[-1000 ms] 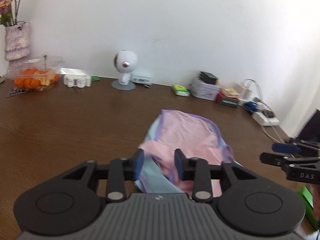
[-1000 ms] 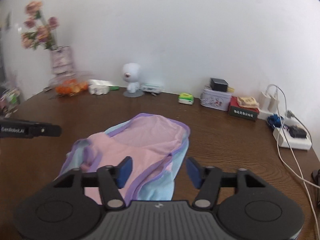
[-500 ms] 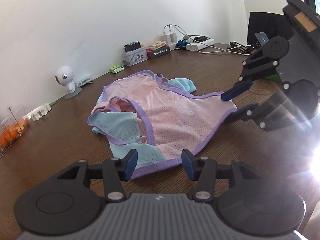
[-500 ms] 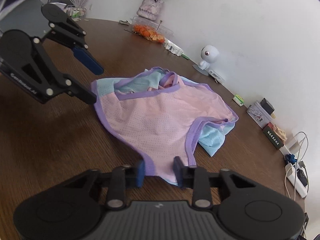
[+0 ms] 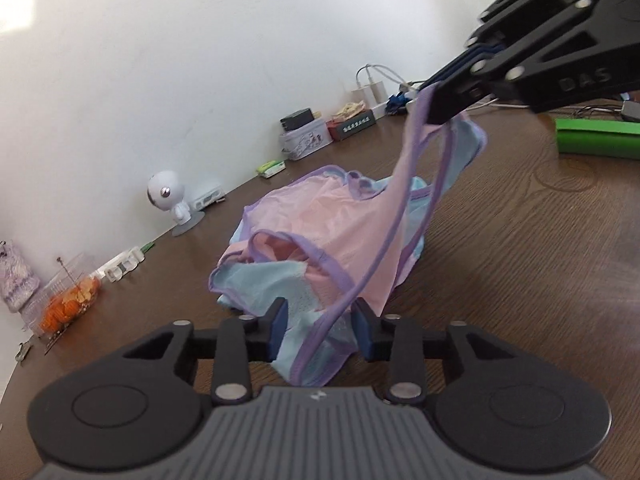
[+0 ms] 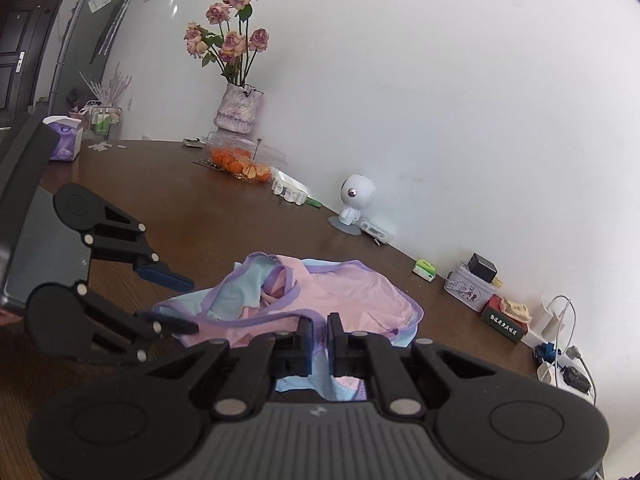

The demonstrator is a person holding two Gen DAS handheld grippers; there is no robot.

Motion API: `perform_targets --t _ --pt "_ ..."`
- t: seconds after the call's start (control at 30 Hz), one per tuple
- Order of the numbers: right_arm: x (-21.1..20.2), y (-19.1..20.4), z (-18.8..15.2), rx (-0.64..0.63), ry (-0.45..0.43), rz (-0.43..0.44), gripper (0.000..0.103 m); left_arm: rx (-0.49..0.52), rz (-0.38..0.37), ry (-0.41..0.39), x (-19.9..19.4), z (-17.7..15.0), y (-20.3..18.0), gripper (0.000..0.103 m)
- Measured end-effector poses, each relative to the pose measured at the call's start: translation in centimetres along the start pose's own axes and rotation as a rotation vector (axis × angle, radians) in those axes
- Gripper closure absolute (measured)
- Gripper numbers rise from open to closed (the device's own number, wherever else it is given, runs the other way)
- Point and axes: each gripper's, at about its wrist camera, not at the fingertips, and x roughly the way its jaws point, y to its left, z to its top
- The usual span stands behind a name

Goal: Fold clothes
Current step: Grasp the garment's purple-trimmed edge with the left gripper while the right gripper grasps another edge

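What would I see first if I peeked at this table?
A pink, blue and purple garment in the middle of the brown table. The right gripper has pinched one purple-edged corner and holds it up in the air. The left gripper is closing its jaws around the near edge. By the wall stand a vase of roses and a small white robot toy.

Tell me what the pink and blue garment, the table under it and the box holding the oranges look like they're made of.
Garment: a thin, light mesh knit, probably synthetic; tiny holes show in the blue panel, and purple binding edges it. It drapes limply.
Table: dark brown wood or wood-look laminate, with visible grain and a slight sheen; which one is unclear.
Box: clear, thin plastic; the oranges show through it.
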Motion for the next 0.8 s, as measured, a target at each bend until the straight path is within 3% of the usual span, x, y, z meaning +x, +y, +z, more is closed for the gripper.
perform_targets --t 0.03,0.07,0.27,0.33,0.47,0.5,0.67,0.8 --pt "0.1 0.0 -0.3 0.008 0.008 0.002 0.097 -0.022 0.017 0.009 0.2 0.0 0.4 0.098" --pt "0.3 0.1 -0.6 0.015 0.020 -0.001 0.097 -0.041 0.040 0.013 0.4 0.0 0.6 0.101" --pt "3.5 0.6 -1.9 0.103 0.144 -0.107 0.092 -0.256 0.239 -0.059 -0.9 1.8 2.8 0.101" --pt "4.5 1.4 -2.3 0.113 0.185 -0.124 0.081 -0.327 0.273 -0.076 -1.4 2.4 3.7 0.101" --pt "6.0 3.2 -3.1 0.097 0.244 -0.188 0.073 -0.415 0.331 -0.077 -2.0 2.9 5.2 0.101" --pt "6.1 3.5 -3.2 0.104 0.243 -0.196 0.069 -0.424 0.338 -0.068 -2.1 3.0 5.4 0.101" --pt "6.3 4.3 -3.1 0.156 0.254 -0.252 0.069 -0.467 0.334 -0.043 -2.1 2.7 6.1 0.101" --pt "4.9 5.4 -2.5 0.049 0.189 -0.374 0.059 -0.468 0.341 -0.014 -2.1 2.4 6.3 0.101"
